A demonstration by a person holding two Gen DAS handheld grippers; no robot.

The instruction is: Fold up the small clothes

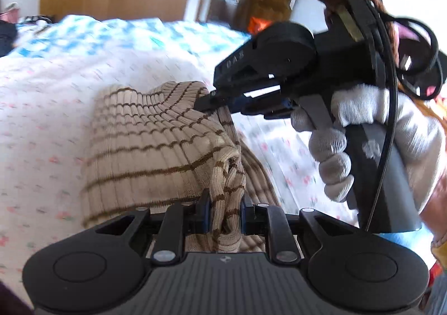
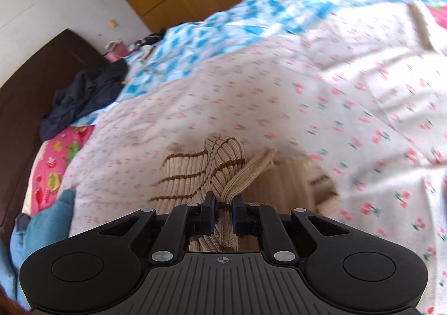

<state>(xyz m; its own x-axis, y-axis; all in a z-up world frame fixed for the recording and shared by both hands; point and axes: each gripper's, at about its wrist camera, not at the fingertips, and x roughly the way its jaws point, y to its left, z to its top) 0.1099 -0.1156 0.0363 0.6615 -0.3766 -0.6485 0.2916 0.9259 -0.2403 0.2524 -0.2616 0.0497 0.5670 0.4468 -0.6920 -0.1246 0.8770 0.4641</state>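
Both grippers are clamped on the striped knit top [image 1: 156, 142], which hangs bunched above the flowered bedsheet [image 1: 42, 108] in the lower middle of each view: the left gripper [image 1: 222, 214] has its jaws nearly closed on a thick wad of fabric, and the right gripper [image 2: 222, 210] likewise pinches a gathered edge. Since each grip looks to be on a crumpled bunch, not a flat hem, a layer could slip free. The top would then sag unevenly, leaving a crooked fold.
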